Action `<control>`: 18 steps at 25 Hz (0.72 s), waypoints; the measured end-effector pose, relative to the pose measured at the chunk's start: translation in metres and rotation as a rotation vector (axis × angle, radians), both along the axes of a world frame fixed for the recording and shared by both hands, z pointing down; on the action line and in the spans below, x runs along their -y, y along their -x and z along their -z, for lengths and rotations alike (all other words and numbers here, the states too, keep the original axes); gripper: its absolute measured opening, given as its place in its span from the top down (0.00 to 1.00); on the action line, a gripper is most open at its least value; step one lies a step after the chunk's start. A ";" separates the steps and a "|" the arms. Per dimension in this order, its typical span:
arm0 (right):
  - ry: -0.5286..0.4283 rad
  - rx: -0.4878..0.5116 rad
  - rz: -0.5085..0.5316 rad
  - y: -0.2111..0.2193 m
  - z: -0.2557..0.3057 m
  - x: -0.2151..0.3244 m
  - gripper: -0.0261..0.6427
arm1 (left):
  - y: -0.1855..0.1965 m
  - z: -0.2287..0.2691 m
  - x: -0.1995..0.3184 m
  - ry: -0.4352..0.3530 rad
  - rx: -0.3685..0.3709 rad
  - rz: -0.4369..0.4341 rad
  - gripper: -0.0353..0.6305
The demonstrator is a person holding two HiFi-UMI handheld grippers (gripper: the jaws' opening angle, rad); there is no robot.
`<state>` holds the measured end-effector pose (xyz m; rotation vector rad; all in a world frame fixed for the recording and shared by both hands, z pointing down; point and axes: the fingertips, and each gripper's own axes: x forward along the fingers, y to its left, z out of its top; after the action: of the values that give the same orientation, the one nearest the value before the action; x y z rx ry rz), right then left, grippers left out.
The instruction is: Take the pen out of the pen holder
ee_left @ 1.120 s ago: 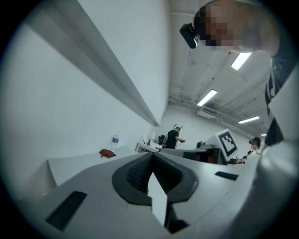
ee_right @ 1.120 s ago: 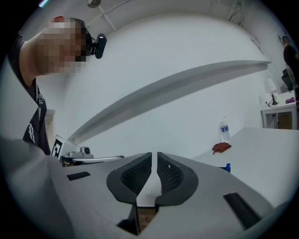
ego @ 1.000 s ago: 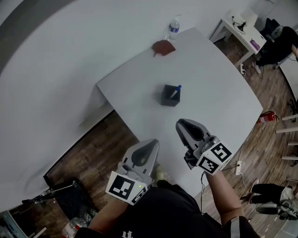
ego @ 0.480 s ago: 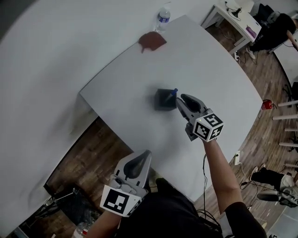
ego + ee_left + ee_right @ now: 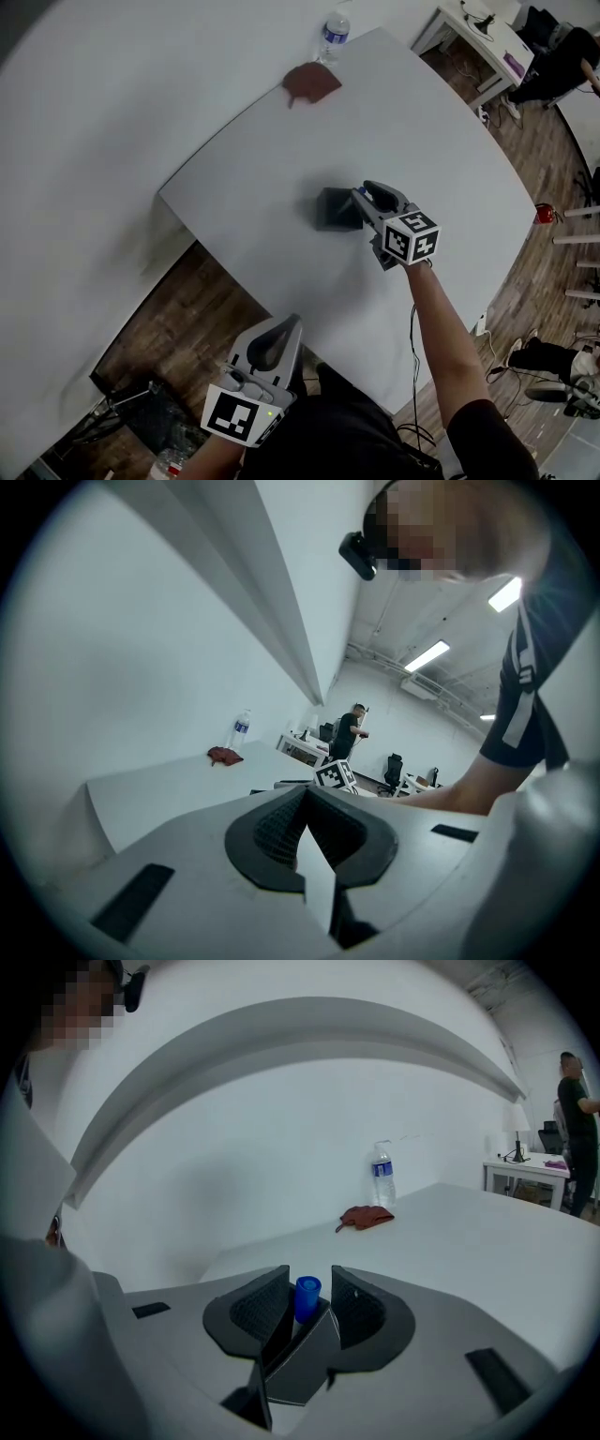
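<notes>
While my right tongs reach in from 4 o'clock of the pen holder, the entries stand thus.

Right tongs: jaws a little apart. The blue top of the pen stands between the pads, with a gap showing on its right side, so it is not clamped.

Pen holder: black, square, near the middle of the white table, with the pen upright inside.

Left tongs: jaws closed tip to tip, holding nothing, off the table edge at 7 o'clock of the holder, over wood floor.

Red-brown cloth: on the table at 12 o'clock of the holder.

Water bottle: upright, just beyond the cloth.
</notes>
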<state>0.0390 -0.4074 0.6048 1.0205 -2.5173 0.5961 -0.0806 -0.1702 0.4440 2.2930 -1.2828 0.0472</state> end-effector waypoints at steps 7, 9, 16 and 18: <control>-0.023 -0.065 0.023 0.002 -0.012 0.000 0.79 | 0.001 -0.003 0.002 0.000 0.008 0.011 0.94; -0.037 -0.065 0.029 0.004 -0.009 -0.001 0.82 | 0.000 -0.002 0.001 -0.002 0.010 0.013 0.94; -0.059 -0.069 0.048 0.001 0.005 -0.006 0.83 | -0.004 0.003 -0.003 -0.018 0.018 0.023 0.94; -0.068 -0.062 0.043 -0.002 0.017 -0.008 0.83 | -0.006 0.005 -0.004 -0.025 0.020 0.023 0.94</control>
<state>0.0411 -0.3995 0.5882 0.9896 -2.5141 0.4626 -0.0745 -0.1658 0.4388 2.3037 -1.3265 0.0466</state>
